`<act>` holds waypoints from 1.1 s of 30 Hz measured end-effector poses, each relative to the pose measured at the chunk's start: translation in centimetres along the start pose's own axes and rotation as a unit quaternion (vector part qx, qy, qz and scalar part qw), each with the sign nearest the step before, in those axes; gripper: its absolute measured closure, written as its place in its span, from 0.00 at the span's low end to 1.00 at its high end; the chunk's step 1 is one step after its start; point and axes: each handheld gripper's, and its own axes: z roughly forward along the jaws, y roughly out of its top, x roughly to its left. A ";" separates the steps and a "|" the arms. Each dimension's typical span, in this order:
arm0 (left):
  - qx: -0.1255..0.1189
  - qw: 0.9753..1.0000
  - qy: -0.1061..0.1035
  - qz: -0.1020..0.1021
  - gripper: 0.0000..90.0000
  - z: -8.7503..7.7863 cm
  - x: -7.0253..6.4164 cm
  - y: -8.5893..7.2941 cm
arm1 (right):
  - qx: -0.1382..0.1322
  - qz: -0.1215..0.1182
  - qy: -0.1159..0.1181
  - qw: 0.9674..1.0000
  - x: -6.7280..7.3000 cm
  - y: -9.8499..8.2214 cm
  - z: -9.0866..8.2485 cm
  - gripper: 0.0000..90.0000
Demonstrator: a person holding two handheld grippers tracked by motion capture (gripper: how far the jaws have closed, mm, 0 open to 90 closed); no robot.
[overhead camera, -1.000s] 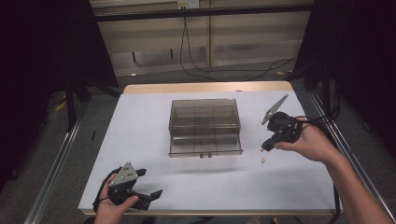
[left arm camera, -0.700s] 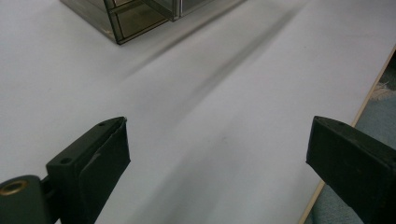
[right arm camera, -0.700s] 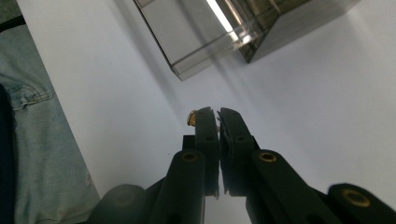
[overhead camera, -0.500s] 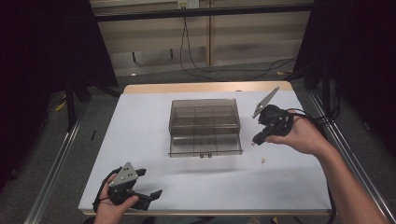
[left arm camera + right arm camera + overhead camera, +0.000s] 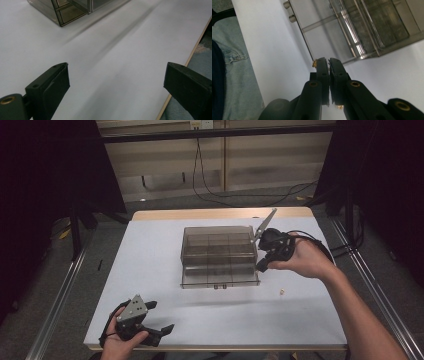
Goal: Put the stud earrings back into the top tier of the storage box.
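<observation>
Brass-coloured, a tiny part point(image 5: 314, 63) sits pinched in the right tongs point(image 5: 326, 62) beside the compartment box point(image 5: 220, 255), seemingly for dropping in, while the left tongs point(image 5: 159, 319) rest apart on the desk point(image 5: 150, 270).

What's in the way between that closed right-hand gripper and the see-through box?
Nothing visible. The right gripper hangs just beside the clear box, at its right front corner, with only white table between them.

You are looking down on a white-topped desk point(image 5: 150, 270) with a pale wooden edge along its far side. Grey floor point(image 5: 165, 202) surrounds it, with metal rails point(image 5: 55, 305) running along the left and right. Beyond the far edge, a light panelled wall point(image 5: 270, 162) is lit, black cables point(image 5: 210, 180) hanging down it and trailing across the floor. Darkness closes in on both sides.
</observation>
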 end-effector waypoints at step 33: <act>0.006 1.000 0.001 0.016 0.07 -0.3 -0.3 0.1 | 0.053 -0.086 0.014 0.995 1.8 9.4 5.5 0.97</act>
